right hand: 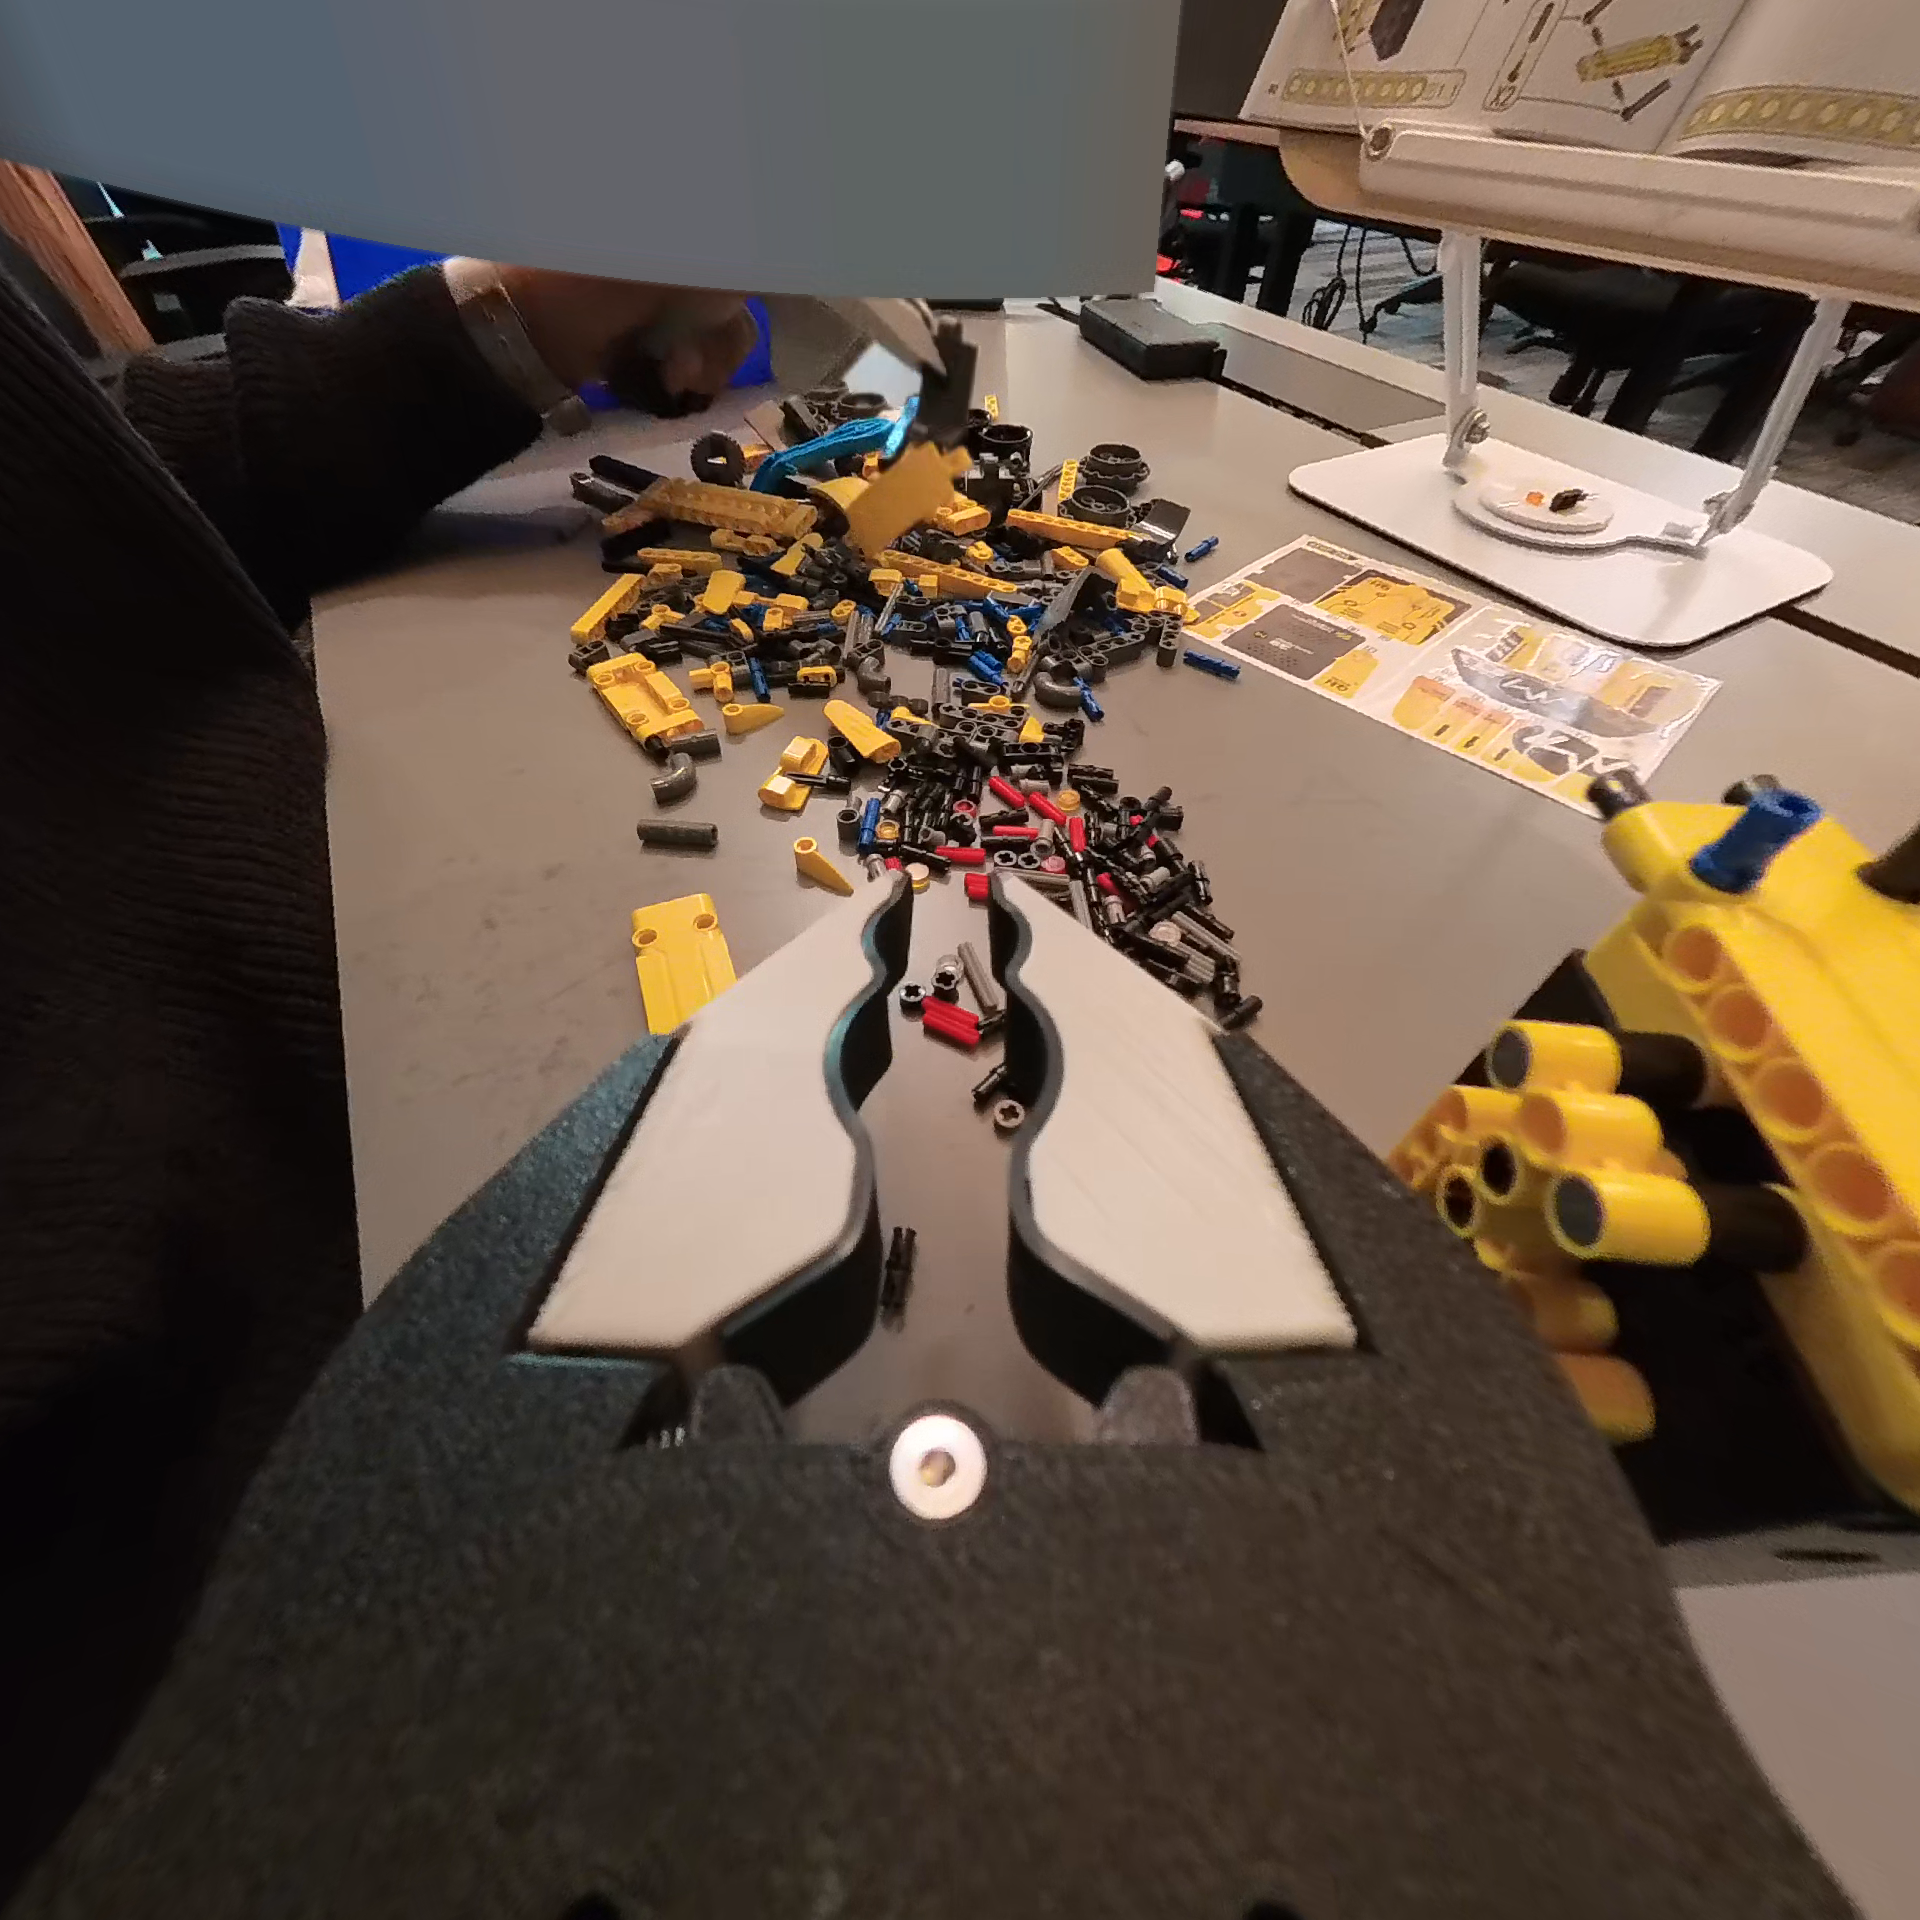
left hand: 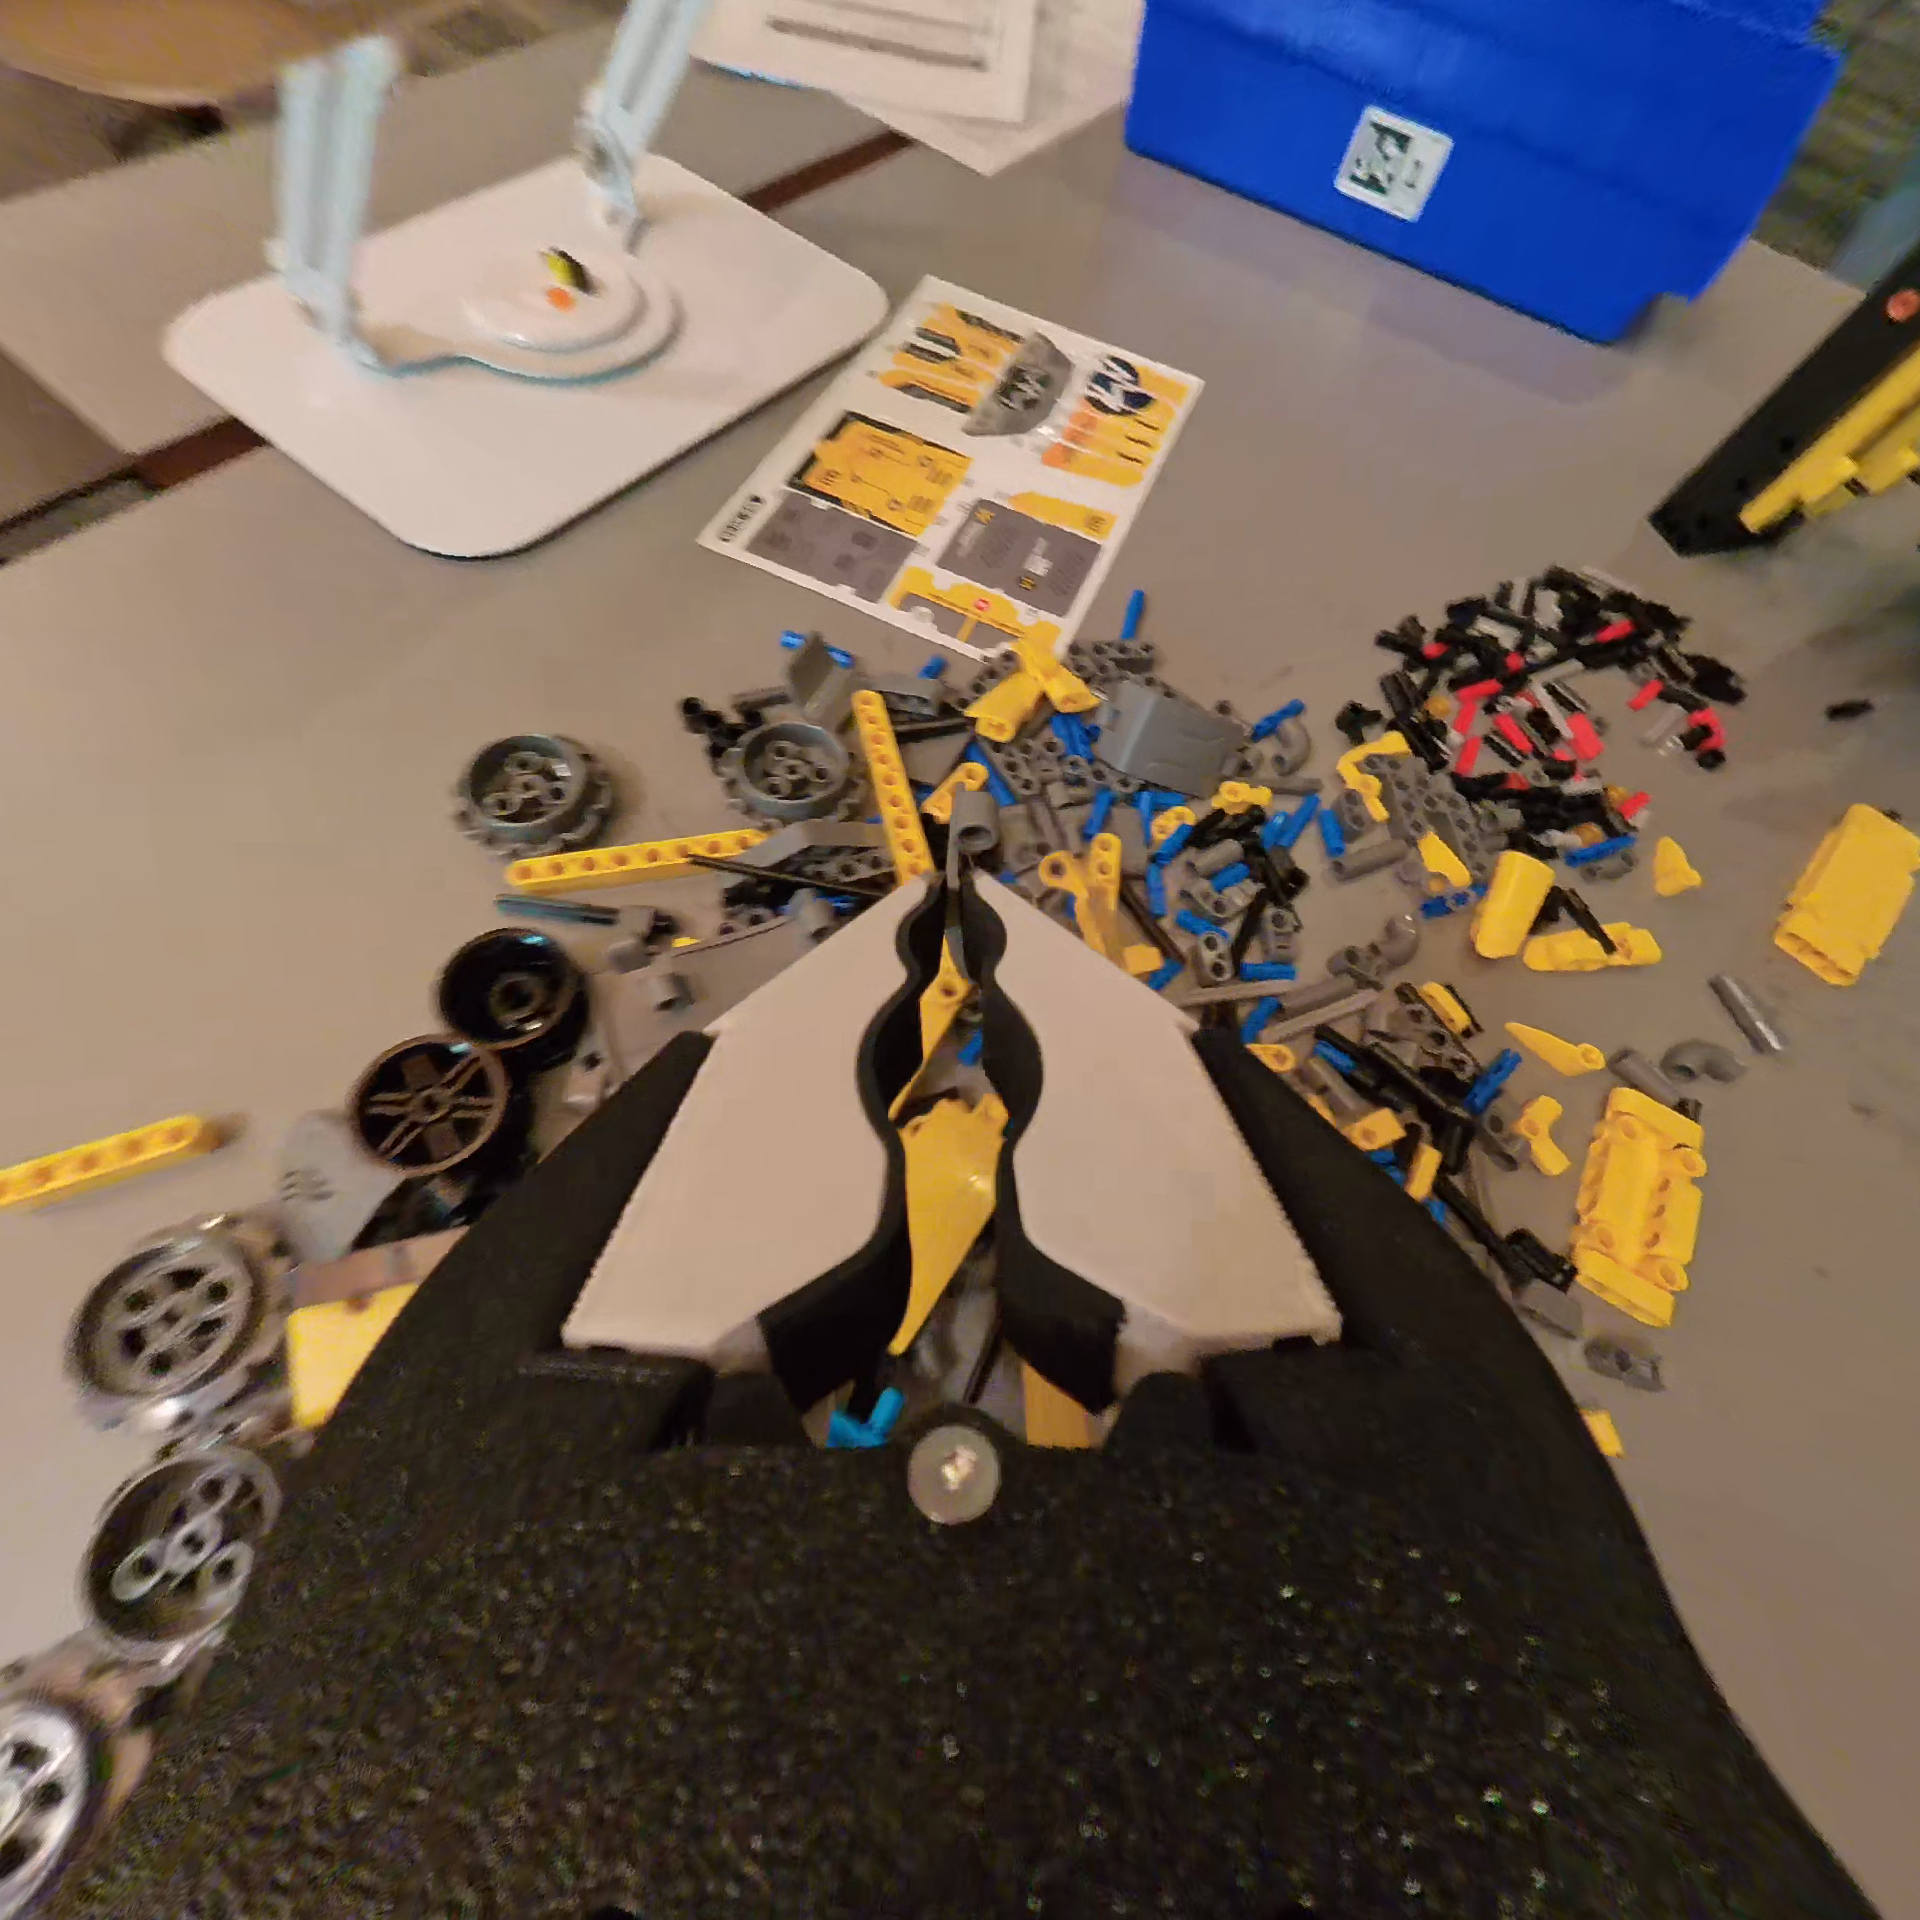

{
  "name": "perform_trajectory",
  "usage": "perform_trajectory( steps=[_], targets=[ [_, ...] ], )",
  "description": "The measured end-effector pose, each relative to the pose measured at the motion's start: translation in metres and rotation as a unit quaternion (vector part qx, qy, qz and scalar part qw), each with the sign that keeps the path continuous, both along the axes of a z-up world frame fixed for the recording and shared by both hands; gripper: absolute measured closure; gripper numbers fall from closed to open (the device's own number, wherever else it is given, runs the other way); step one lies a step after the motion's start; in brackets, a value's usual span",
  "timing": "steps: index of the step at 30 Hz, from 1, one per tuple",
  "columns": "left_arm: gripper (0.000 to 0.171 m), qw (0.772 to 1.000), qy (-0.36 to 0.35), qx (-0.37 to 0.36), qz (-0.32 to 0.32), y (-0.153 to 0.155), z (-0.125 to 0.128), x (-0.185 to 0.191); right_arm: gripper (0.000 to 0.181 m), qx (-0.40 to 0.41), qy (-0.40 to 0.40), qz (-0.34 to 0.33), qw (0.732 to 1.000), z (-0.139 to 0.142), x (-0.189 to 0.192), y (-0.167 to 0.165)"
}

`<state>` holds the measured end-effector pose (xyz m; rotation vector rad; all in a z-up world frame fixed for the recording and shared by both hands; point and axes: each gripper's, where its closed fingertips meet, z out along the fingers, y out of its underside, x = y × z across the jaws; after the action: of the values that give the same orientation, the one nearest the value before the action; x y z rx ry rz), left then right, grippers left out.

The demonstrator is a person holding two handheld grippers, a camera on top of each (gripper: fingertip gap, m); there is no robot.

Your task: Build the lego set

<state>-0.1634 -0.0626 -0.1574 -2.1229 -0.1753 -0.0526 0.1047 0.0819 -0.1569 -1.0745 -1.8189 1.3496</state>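
Note:
My left gripper [left hand: 956,885] is shut on a yellow panel piece [left hand: 940,1195] with a thin black part at its tips, held above a heap of loose yellow, grey, blue and black building pieces [left hand: 1091,831]. It shows at the far end of the right wrist view [right hand: 930,358], with the yellow panel [right hand: 899,499] hanging over the heap [right hand: 883,623]. My right gripper [right hand: 951,894] is open and empty, low over a scatter of small black and red pins [right hand: 1039,831]. A part-built yellow and black model [right hand: 1714,1091] lies just right of it.
A sticker sheet [left hand: 956,457] lies beyond the heap, with a white stand base [left hand: 520,353] and a blue bin [left hand: 1455,135] behind. The stand holds an open instruction booklet [right hand: 1558,83]. Several wheels [left hand: 171,1320] lie at the left. A person's dark sleeve [right hand: 156,727] fills the left side. One gripper's finger ends stand about 30 cm off the other's.

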Motion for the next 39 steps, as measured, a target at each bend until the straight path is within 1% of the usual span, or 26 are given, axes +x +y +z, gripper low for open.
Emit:
perform_trajectory(
  steps=[5,8,10,14,18,25,28,32,35,39],
  targets=[
    [0.17,0.996,0.03,0.014,0.084,-0.027,0.013,-0.037,0.167,-0.007,0.0,0.0,1.0,0.001,0.0,0.001],
    [0.17,0.994,0.014,0.011,0.106,-0.04,0.01,-0.046,0.167,-0.006,0.0,0.0,1.0,0.001,0.0,0.001],
    [0.17,0.995,-0.009,-0.007,0.102,-0.045,0.0,-0.044,0.167,-0.002,-0.001,-0.001,1.0,0.0,0.0,0.0],
    [0.17,0.997,-0.017,-0.028,0.077,-0.044,-0.014,-0.034,0.167,-0.001,-0.005,0.0,1.0,-0.001,-0.001,0.0],
    [0.17,0.998,-0.021,-0.031,0.051,-0.037,-0.016,-0.021,0.167,-0.008,-0.007,0.0,1.0,-0.001,-0.001,0.001],
    [0.17,0.998,-0.033,-0.039,0.035,-0.031,-0.024,-0.014,0.167,-0.006,-0.01,0.0,1.0,-0.002,-0.001,0.001],
    [0.169,0.998,-0.022,-0.053,0.035,-0.031,-0.029,-0.014,0.167,-0.012,-0.013,-0.003,1.0,-0.002,-0.002,0.002],
    [0.169,0.998,-0.024,-0.047,0.035,-0.03,-0.028,-0.014,0.167,-0.024,-0.011,-0.001,1.0,0.0,-0.002,0.003],
    [0.169,0.998,-0.034,-0.041,0.034,-0.03,-0.027,-0.014,0.167,-0.018,-0.012,-0.002,1.0,-0.001,-0.002,0.003],
    [0.169,0.998,-0.031,-0.037,0.037,-0.03,-0.026,-0.015,0.167,-0.008,-0.014,-0.002,1.0,-0.002,-0.002,0.002]
  ],
)
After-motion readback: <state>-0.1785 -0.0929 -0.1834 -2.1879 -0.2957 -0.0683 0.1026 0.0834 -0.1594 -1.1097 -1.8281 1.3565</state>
